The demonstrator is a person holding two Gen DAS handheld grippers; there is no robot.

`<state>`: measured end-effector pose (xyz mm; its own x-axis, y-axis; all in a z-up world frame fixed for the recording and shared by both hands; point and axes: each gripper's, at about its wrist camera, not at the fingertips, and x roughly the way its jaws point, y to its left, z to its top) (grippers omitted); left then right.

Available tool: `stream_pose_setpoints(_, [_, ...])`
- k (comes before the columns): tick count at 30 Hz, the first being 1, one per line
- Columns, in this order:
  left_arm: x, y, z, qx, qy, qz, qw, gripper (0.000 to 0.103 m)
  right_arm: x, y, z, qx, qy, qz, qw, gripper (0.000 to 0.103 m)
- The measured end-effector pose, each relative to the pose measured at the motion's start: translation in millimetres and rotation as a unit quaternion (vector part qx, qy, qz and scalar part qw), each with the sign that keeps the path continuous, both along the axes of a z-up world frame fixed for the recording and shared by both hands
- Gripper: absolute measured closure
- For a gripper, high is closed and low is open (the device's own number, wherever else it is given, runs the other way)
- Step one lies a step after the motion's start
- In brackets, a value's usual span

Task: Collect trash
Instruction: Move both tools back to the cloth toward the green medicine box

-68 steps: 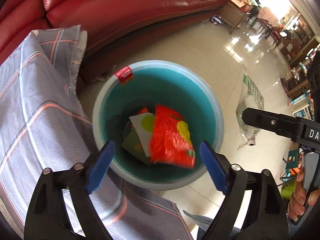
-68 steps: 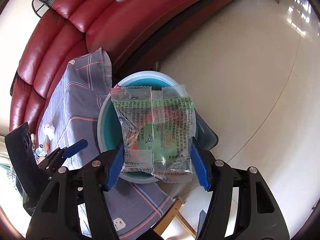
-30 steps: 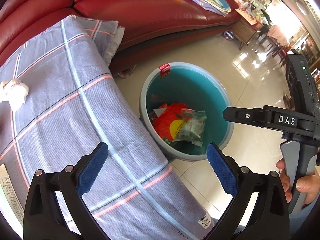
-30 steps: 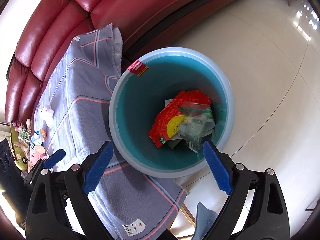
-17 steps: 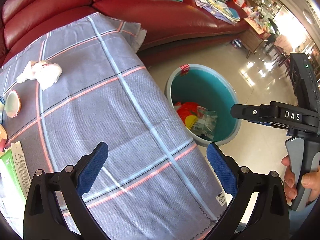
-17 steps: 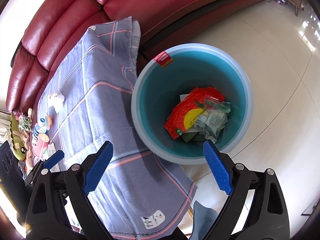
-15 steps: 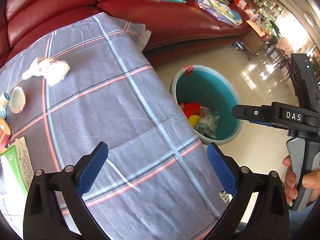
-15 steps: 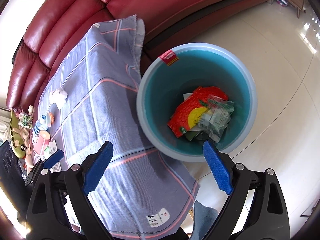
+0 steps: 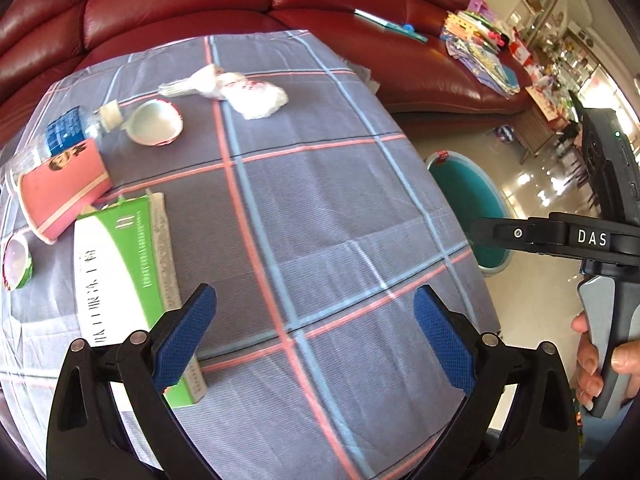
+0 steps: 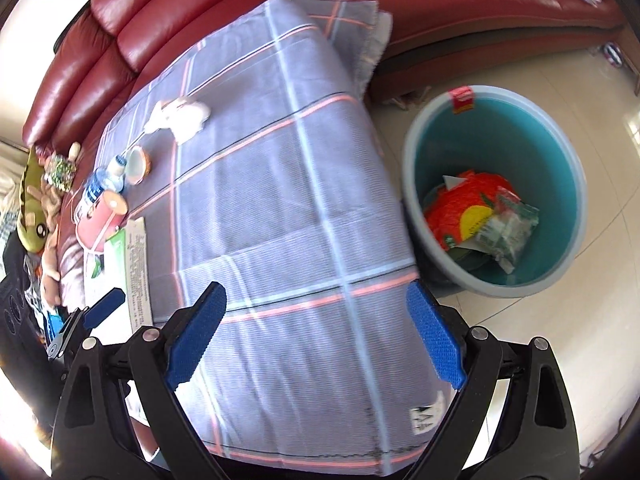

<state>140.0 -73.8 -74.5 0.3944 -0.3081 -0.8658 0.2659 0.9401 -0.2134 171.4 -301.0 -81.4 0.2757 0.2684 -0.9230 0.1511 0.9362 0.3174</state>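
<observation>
**Trash waits on the cloth, both grippers empty**

While litter lies scattered on the far-left part of the checked cloth surface [image 9: 320, 208], nothing is being held. A green-and-white box [image 9: 120, 280] lies nearest the left gripper [image 9: 316, 336], its near end under the left blue pad. Beyond it lie a tipped pink paper cup [image 9: 60, 196], a plastic bottle [image 9: 64, 132], a small bowl-like lid [image 9: 154, 122], and what looks like a crumpled white wrapper [image 9: 240, 92]. Both the left gripper and the right gripper [image 10: 316, 334] hang spread wide above the cloth. Beside the surface, on the floor, the teal bin [image 10: 560, 152] holds a red packet [image 10: 456, 208] and a clear wrapper [image 10: 508, 232]. A red sofa [image 9: 180, 4] stands behind.
</observation>
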Motion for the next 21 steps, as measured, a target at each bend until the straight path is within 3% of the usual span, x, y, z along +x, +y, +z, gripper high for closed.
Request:
stream_pose_setpoints(11, [-23.5, 96.6, 6.9, -0.023, -0.019, 0.059, 0.9978, 0.004, 7.6, 98.4, 7.1, -0.026, 0.007, 0.070, 0.997, 0.016])
stream_pose_setpoints(21, [-35.2, 165.9, -13.5, -0.031, -0.008, 0.098, 0.9946, 0.004, 14.2, 179.4, -2.6, -0.045, 0.025, 0.130, 0.990, 0.016])
